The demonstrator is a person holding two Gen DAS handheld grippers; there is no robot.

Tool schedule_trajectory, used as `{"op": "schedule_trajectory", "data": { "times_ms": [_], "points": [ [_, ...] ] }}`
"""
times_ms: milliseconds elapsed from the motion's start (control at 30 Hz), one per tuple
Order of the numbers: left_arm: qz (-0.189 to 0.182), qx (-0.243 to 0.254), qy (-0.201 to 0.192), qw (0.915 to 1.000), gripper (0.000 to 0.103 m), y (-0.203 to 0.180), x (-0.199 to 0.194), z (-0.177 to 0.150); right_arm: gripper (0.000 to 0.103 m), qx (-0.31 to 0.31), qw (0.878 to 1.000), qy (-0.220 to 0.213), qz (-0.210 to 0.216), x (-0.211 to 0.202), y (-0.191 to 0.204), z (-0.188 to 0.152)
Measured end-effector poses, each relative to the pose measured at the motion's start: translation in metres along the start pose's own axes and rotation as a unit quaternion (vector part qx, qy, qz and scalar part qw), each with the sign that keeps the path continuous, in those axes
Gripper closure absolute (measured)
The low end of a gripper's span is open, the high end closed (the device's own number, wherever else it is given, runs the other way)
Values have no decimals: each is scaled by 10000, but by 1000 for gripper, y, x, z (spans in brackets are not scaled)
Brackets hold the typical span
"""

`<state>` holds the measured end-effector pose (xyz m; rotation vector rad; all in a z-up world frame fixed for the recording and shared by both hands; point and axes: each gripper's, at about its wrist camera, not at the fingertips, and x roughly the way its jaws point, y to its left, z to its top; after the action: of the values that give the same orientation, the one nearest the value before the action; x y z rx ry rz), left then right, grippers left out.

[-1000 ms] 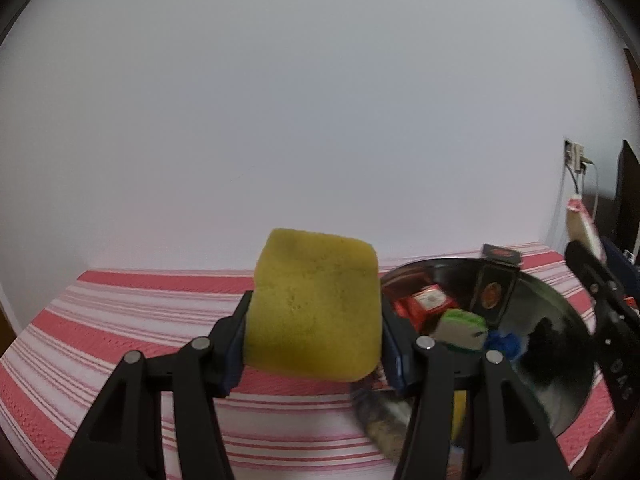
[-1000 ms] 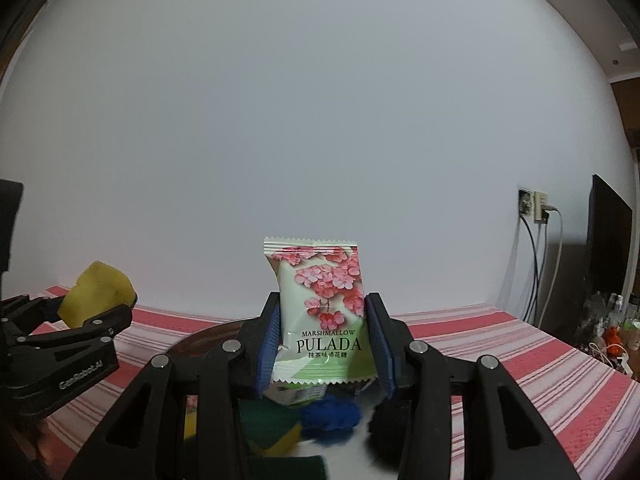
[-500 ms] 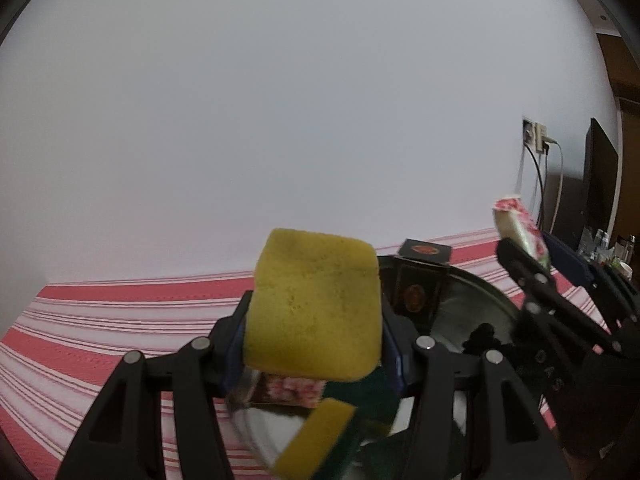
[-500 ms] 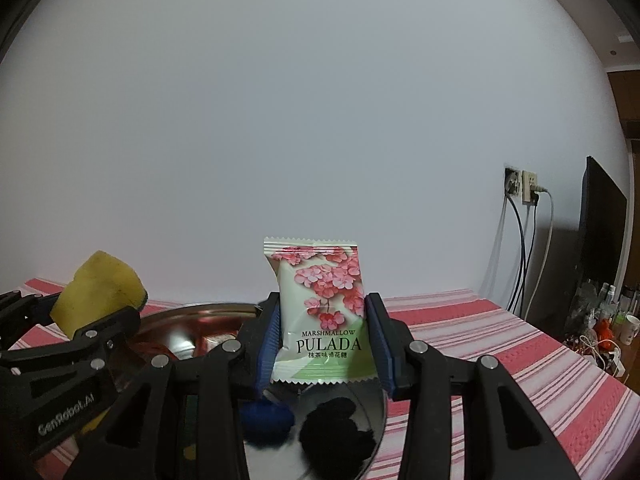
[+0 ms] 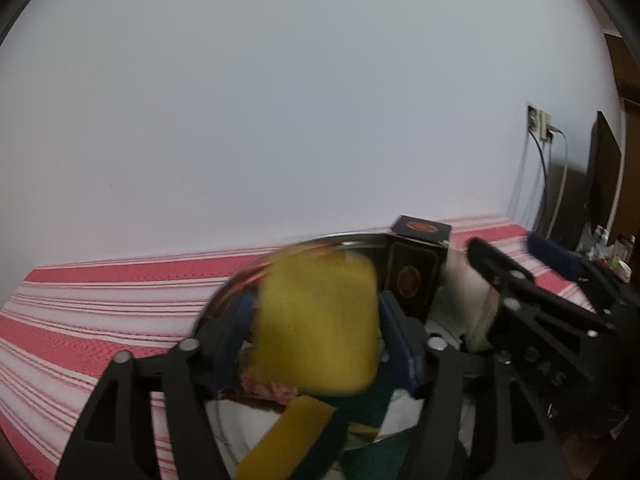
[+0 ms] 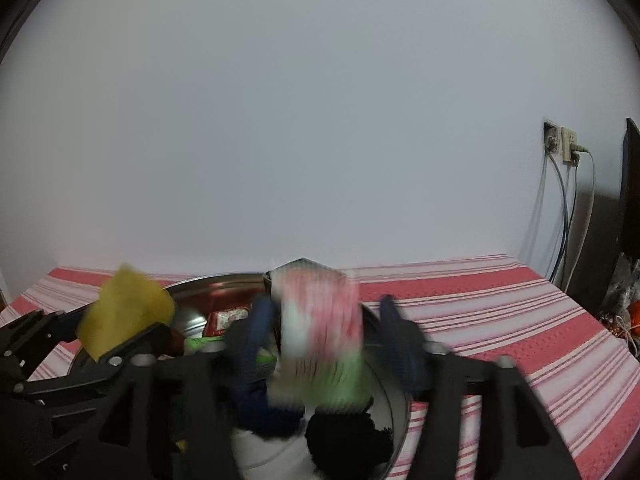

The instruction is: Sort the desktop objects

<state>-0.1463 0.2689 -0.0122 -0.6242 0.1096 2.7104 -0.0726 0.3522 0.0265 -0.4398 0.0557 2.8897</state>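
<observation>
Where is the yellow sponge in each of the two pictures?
Left wrist view: the sponge is low in the middle, blurred, between the left gripper's opening jaws, above the bowl.
Right wrist view: the sponge is at the lower left, by the left gripper's fingers.
Shared landmark: the wall socket at the right in both views.

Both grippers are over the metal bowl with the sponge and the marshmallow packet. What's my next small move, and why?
Probably finish opening, then lift both clear. The left gripper is opening around the yellow sponge, the right gripper around the blurred marshmallow packet, both above the metal bowl; pads look clear of each.
</observation>
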Motion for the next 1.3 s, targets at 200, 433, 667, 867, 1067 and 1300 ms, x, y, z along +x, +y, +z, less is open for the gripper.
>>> {"op": "schedule_trajectory", "data": {
  "times_ms": [200, 433, 667, 867, 1067, 1300],
  "points": [
    [54, -446, -284, 9986, 1, 18, -15, 5, 0, 455, 9960, -684, -346, -16, -40, 3],
    [152, 176, -423, 9988, 1, 0, -23, 2, 0, 602, 9939, -779, -505, -27, -41, 4],
    [168, 343, -516, 9979, 0, -6, -24, 4, 0, 650, 9917, -877, -684, -43, -24, -1],
    [228, 374, -538, 9976, 0, -6, -27, 2, 0, 675, 9893, -995, -821, -59, -17, -5],
    [240, 449, -562, 9971, 0, -4, -33, -3, 0, 622, 9844, -1321, -983, -77, -11, -8],
    [296, 244, -567, 9977, 0, 9, -40, -6, 0, 663, 9823, -1469, -957, -85, -12, -11]
  ]
}}
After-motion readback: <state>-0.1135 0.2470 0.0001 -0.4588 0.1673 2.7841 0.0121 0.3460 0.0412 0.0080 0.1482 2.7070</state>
